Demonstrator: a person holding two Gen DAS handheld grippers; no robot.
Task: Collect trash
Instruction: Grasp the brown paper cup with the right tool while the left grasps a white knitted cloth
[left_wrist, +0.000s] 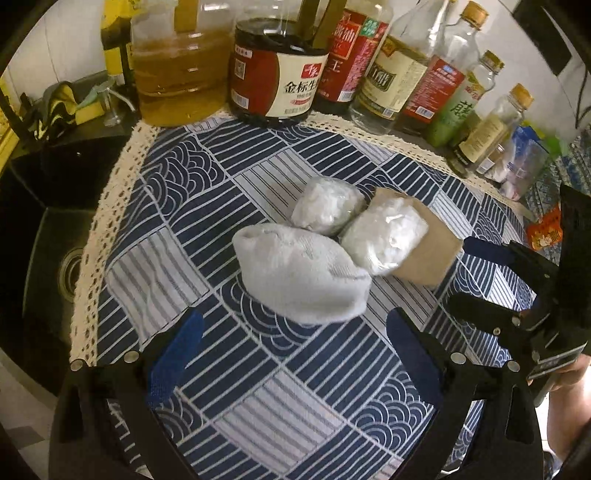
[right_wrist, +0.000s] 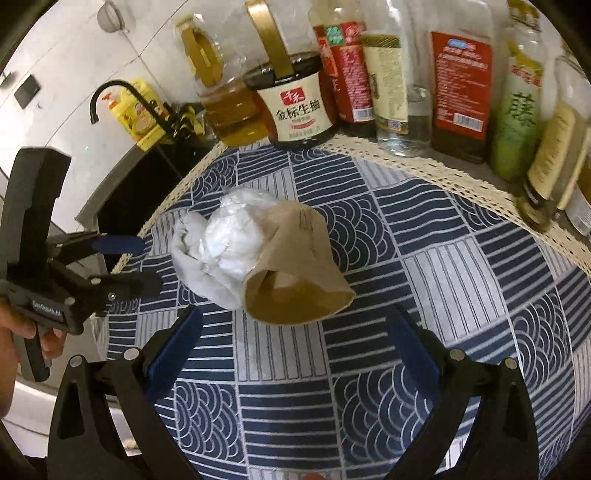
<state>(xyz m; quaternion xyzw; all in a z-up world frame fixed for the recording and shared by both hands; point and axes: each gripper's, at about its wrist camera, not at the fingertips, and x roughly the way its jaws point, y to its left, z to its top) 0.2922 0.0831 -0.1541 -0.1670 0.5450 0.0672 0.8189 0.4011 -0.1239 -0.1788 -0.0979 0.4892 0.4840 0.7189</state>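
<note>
So, trash run is basically at square one. Everything is on the bench (left_wrist: 155, 192), on the blue patterned cloth (left_wrist: 295, 387), huddled in one little pile: a white sock (left_wrist: 299, 273) in front, two plastic-wrapped wads behind it, the left wad (left_wrist: 327, 208) and the right wad (left_wrist: 384, 240), and a brown paper sleeve (left_wrist: 430, 254) under the right one. They all touch each other. From my right side the sleeve's open mouth faces me and the wads and sock sit just beside it on the left.

My left jaws (left_wrist: 295, 354) are spread wide, nothing in them, hovering just short of the sock. Right jaws (right_wrist: 295, 347) are the same: wide apart, empty, lined up near the sleeve's mouth. Neither touches anything.

No bin or bag in either view, so I can't tell where this stuff is supposed to go. The bottles (left_wrist: 280, 74) along the back edge and the sink (left_wrist: 55, 258) off to the left look like they're staying put.

My guess: four items left, zero collected. Sock looks easy, the plastic may be slippery.
</note>
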